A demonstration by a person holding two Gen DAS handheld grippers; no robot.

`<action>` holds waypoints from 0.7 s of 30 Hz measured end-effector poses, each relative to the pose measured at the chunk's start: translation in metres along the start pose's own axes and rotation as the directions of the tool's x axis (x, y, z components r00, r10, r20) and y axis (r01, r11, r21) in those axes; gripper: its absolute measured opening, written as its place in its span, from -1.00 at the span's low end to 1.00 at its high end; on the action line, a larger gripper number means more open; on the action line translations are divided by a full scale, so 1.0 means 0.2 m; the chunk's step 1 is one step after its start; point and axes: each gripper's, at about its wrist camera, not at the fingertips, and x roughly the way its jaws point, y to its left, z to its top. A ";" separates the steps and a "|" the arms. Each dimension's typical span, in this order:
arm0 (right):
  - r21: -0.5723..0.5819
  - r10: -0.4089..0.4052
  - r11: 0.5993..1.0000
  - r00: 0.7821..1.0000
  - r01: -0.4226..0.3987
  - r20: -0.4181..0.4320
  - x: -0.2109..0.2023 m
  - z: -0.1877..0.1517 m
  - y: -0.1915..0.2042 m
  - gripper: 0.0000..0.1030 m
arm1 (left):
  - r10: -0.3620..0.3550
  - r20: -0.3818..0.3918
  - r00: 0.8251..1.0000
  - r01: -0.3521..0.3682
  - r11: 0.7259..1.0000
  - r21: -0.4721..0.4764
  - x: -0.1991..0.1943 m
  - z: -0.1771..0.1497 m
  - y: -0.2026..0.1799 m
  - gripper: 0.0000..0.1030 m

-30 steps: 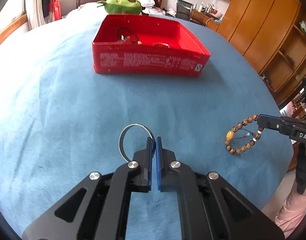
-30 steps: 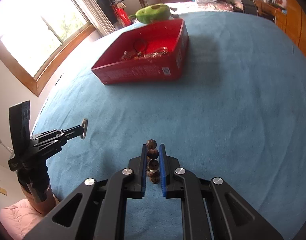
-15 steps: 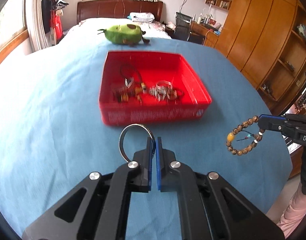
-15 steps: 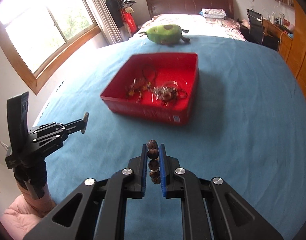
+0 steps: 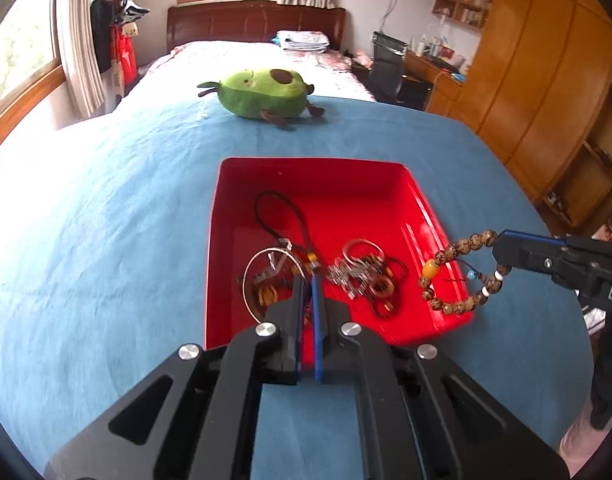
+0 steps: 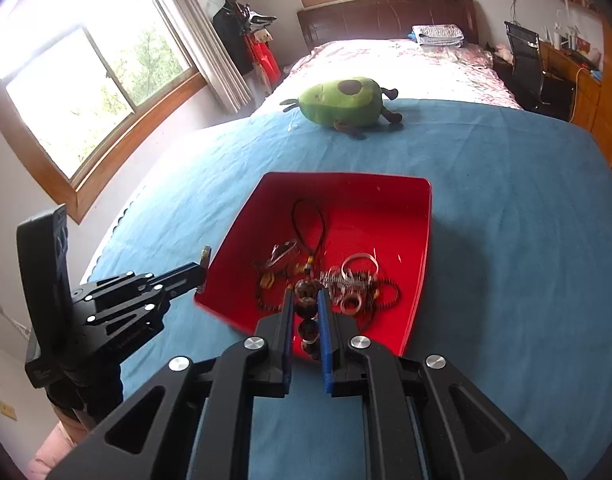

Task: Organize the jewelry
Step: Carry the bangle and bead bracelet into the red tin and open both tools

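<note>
A red box (image 5: pixel 226 216) (image 6: pixel 419 264) holds a pile of rings, beads and cords (image 5: pixel 357 276) (image 6: pixel 345 284). My left gripper (image 5: pixel 307 284) is shut on a thin silver bangle (image 5: pixel 248 276) and holds it over the box's near left part; it also shows in the right wrist view (image 6: pixel 204 266). My right gripper (image 6: pixel 306 300) is shut on a brown bead bracelet (image 5: pixel 453 276) (image 6: pixel 306 290), which hangs at the box's near right corner in the left wrist view.
The box sits on a blue cloth (image 5: pixel 106 240) (image 6: pixel 505 240). A green avocado plush (image 5: pixel 262 94) (image 6: pixel 341 104) lies at the far edge. Beyond are a bed (image 6: pixel 393 60), a window at the left (image 6: pixel 86 92) and wooden cupboards at the right (image 5: pixel 545 80).
Both grippers have risen and moved forward to the red box, each still holding its piece. The box's inside has come into full view.
</note>
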 end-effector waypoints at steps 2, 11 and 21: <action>0.014 0.003 1.000 1.000 -0.002 -0.012 0.09 0.04 -0.04 -0.79 | 0.027 -0.004 1.000 -0.027 1.000 -0.001 0.07 0.03 0.01 -0.96; 0.044 -0.023 0.999 0.998 0.026 -0.065 0.34 0.04 -0.17 -0.79 | 0.043 -0.074 0.996 -0.045 0.999 -0.018 0.37 0.10 0.09 -0.95; 0.068 -0.024 0.997 0.995 0.031 -0.101 0.48 0.00 -0.24 -0.79 | 0.063 -0.088 0.994 -0.065 0.998 -0.016 0.45 0.08 0.12 -0.95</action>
